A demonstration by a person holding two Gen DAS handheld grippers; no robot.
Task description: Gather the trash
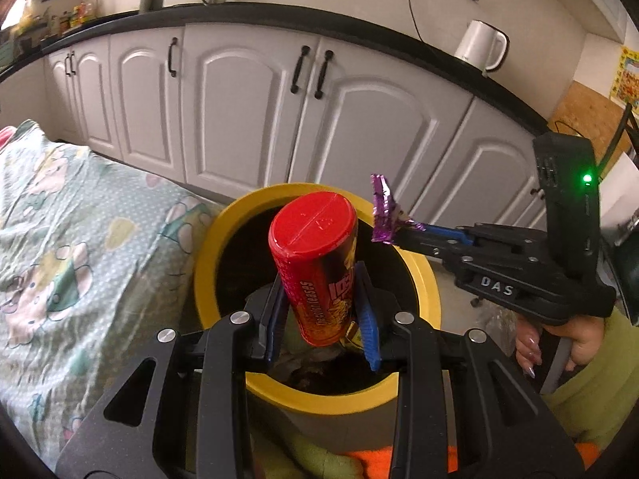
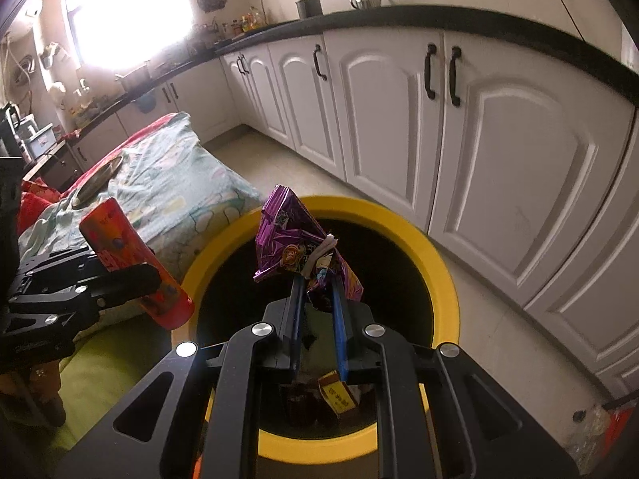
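Note:
A red snack tube (image 1: 319, 263) with a red lid is clamped between the blue pads of my left gripper (image 1: 323, 291), tilted over the dark mouth of a yellow-rimmed bin (image 1: 423, 275). From the right, my right gripper (image 1: 403, 231) holds a crumpled purple foil wrapper (image 1: 385, 209) above the bin's far rim. In the right wrist view the right gripper (image 2: 317, 283) is shut on the purple wrapper (image 2: 295, 239) over the bin (image 2: 439, 263). The left gripper (image 2: 151, 279) with the red tube (image 2: 131, 255) hangs at the bin's left edge.
Inside the bin lie scraps, among them a small yellow-and-red box (image 2: 339, 395). A bed with a green patterned sheet (image 1: 72, 239) lies left of the bin. White kitchen cabinets (image 1: 247, 99) stand behind it, with a white kettle (image 1: 479, 46) on the black counter. A person's hand (image 1: 575, 339) grips the right tool.

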